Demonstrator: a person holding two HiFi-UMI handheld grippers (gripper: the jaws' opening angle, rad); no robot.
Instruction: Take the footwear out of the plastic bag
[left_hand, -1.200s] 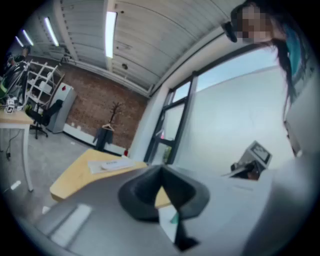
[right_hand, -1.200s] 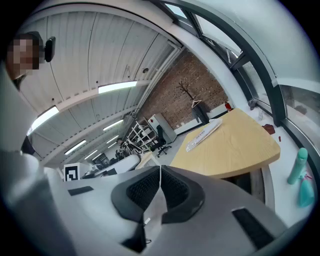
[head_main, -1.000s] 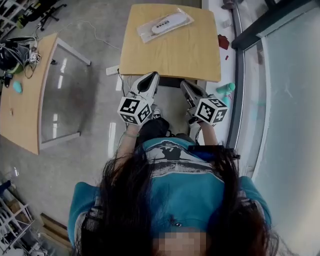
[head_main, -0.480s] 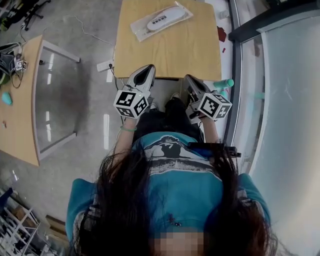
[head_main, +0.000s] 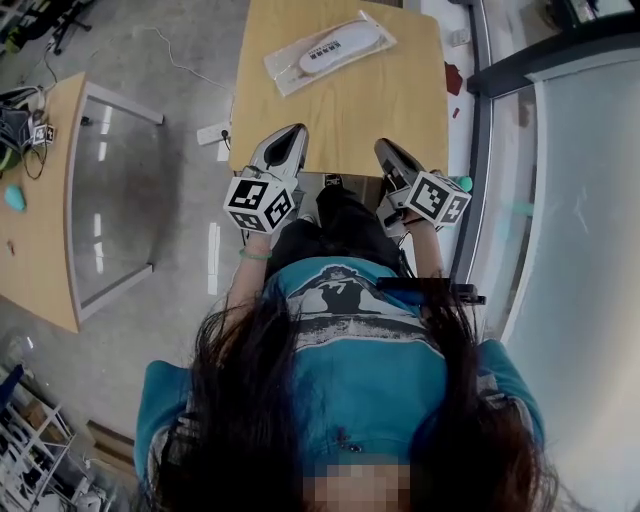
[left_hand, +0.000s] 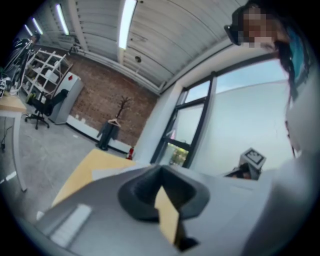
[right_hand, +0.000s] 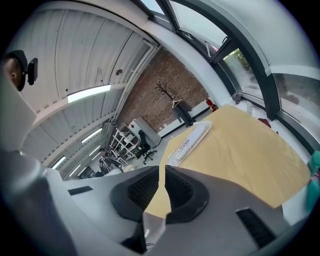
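Observation:
A clear plastic bag (head_main: 330, 48) with a white shoe inside lies at the far end of the wooden table (head_main: 350, 115). The right gripper view shows the bag (right_hand: 192, 140) flat on the table top (right_hand: 240, 150). My left gripper (head_main: 291, 133) is held over the table's near edge, shut and empty. My right gripper (head_main: 385, 148) is beside it at the same edge, also shut with nothing in it. In their own views, the left gripper (left_hand: 161, 174) and the right gripper (right_hand: 162, 172) show jaws closed together. Both are well short of the bag.
A second wooden desk (head_main: 40, 200) with a glass side panel stands to the left. A glass wall (head_main: 560, 200) runs along the right. A power strip (head_main: 212, 132) and cable lie on the floor by the table; a green bottle (head_main: 462, 183) is near my right gripper.
Both grippers have moved forward, from in front of the table to over its near edge. Their jaws have stayed shut. The bag has not moved.

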